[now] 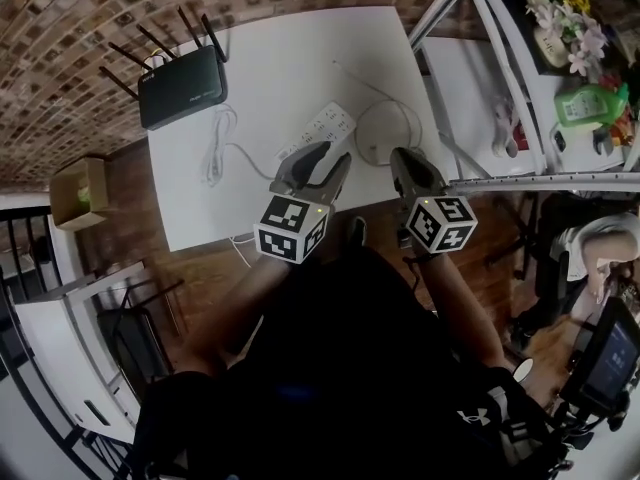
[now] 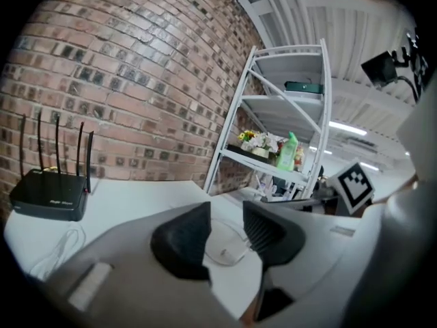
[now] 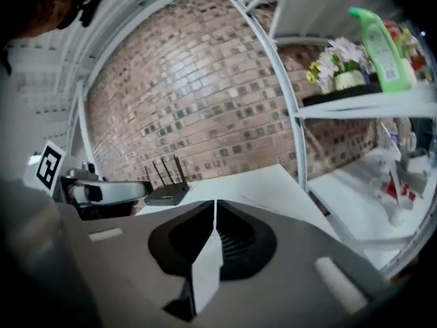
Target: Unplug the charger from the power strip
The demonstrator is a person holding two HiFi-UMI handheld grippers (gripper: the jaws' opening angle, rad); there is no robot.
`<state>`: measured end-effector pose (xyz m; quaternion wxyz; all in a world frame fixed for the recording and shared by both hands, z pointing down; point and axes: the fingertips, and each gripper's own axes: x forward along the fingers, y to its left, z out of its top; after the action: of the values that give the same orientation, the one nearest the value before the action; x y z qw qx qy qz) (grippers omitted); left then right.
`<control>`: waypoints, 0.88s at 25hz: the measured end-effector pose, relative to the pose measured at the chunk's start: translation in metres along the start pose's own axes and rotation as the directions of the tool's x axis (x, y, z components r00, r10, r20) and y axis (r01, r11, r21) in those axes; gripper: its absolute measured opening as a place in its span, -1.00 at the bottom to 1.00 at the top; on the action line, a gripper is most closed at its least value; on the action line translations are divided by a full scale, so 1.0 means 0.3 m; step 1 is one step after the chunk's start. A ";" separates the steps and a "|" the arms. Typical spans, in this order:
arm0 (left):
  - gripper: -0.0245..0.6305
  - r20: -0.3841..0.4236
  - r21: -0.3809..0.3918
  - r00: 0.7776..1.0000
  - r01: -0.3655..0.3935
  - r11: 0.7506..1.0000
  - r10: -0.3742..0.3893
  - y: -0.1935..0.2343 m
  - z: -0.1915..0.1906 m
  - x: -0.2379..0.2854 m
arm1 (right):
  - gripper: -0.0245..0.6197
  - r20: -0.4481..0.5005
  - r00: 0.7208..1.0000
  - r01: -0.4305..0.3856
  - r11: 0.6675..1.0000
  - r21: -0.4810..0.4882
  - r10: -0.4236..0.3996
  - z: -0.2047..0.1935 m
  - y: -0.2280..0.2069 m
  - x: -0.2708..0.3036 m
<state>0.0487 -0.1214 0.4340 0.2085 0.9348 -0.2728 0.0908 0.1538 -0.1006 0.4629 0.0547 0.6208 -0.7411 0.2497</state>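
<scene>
Power strip lies on the white bench, just ahead of the left gripper, whose jaws stand apart with nothing between them. Right gripper hovers near the bench edge beside a looped white cable, its jaws pressed together and empty.
</scene>
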 end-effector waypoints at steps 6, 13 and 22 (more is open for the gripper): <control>-0.53 0.087 0.051 0.996 -0.013 0.999 0.009 -0.045 0.089 -0.061 | -0.89 0.077 0.995 -0.049 0.984 -0.173 0.063 0.128 0.151 -0.061; -0.53 0.128 0.086 0.992 -0.009 0.996 -0.002 -0.070 0.144 -0.104 | -0.89 0.122 0.986 -0.088 0.972 -0.217 0.116 0.212 0.239 -0.087; -0.53 0.159 0.118 0.987 0.015 0.993 -0.033 -0.076 0.187 -0.150 | -0.89 0.124 0.985 -0.082 0.963 -0.258 0.117 0.229 0.294 -0.066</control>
<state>0.0268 -0.1073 0.3633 0.1320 0.9529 -0.2717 0.0284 0.0902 -0.1038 0.3688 0.0693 0.5863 -0.7993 0.1124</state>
